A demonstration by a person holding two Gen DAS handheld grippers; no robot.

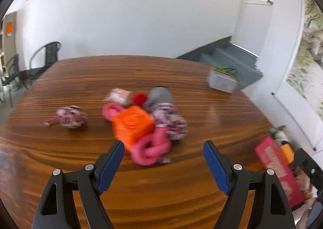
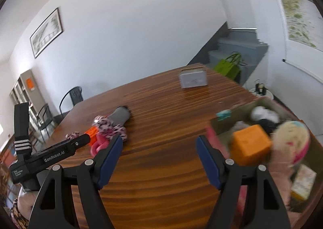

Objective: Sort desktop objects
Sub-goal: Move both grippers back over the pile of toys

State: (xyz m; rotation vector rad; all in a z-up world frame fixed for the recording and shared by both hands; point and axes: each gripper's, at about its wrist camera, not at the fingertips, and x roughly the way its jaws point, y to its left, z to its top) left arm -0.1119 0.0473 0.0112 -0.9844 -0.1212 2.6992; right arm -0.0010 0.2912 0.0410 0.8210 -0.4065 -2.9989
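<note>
Toys (image 1: 141, 128) are sitting heaped mid-worktop (image 1: 80, 87); the box (image 2: 238, 116) is waiting at its right edge. Both claws, left (image 1: 163, 165) and right (image 2: 159, 160), are hanging released, grasping nothing. I'd be lowering left over the pink ring (image 1: 151, 150).

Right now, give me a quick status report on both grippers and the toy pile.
Left gripper open, empty, facing toy pile. Right gripper open, empty, over bare table. Box at right already holds toys. Nothing blocking.
</note>
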